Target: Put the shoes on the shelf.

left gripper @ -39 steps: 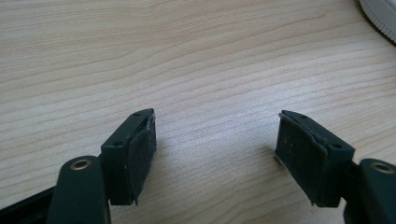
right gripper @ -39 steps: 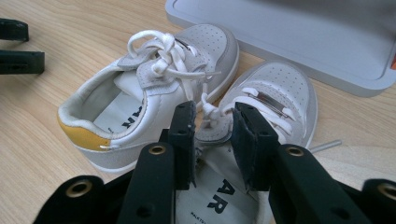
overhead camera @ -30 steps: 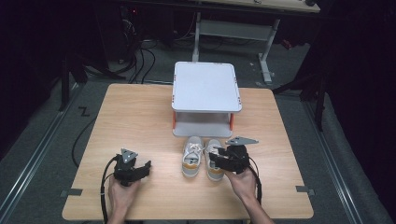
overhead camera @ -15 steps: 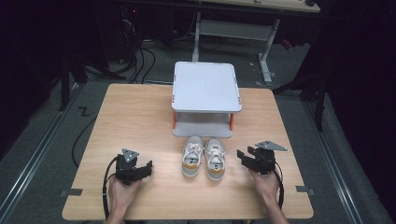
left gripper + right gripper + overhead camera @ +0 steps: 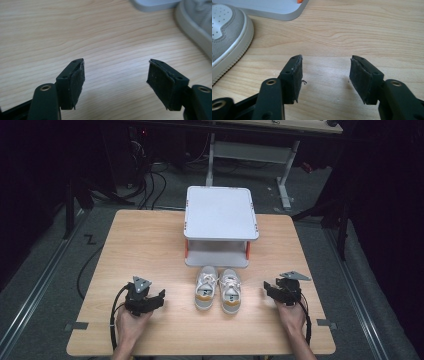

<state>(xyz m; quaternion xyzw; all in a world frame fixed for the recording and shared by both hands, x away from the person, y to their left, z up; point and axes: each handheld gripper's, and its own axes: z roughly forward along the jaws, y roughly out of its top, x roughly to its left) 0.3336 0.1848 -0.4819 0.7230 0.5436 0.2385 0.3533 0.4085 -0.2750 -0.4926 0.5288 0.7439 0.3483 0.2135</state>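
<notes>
A pair of small grey-and-white shoes, left shoe point(image 5: 206, 287) and right shoe point(image 5: 231, 290), stands side by side on the wooden table point(image 5: 150, 245), toes toward a white two-tier rack point(image 5: 220, 215). My left gripper point(image 5: 159, 296) rests on the table left of the shoes, open; its jaws have just been closing a little, with nothing between them point(image 5: 115, 72). My right gripper point(image 5: 268, 289) sits right of the shoes, open; its jaws have just been opening over bare wood point(image 5: 325, 67). The right shoe's sole point(image 5: 227, 32) lies to its left, apart from the jaws.
The rack's grey base point(image 5: 274, 10) stands just behind the shoes, with orange posts. A shoe's edge point(image 5: 197, 22) shows at the far right of the left gripper view. Dark floor, cables and a desk frame point(image 5: 280, 165) surround the table.
My right gripper has drawn away from the right shoe, moving right and lower to the table. The shoes stay put. My left gripper has kept its place.
</notes>
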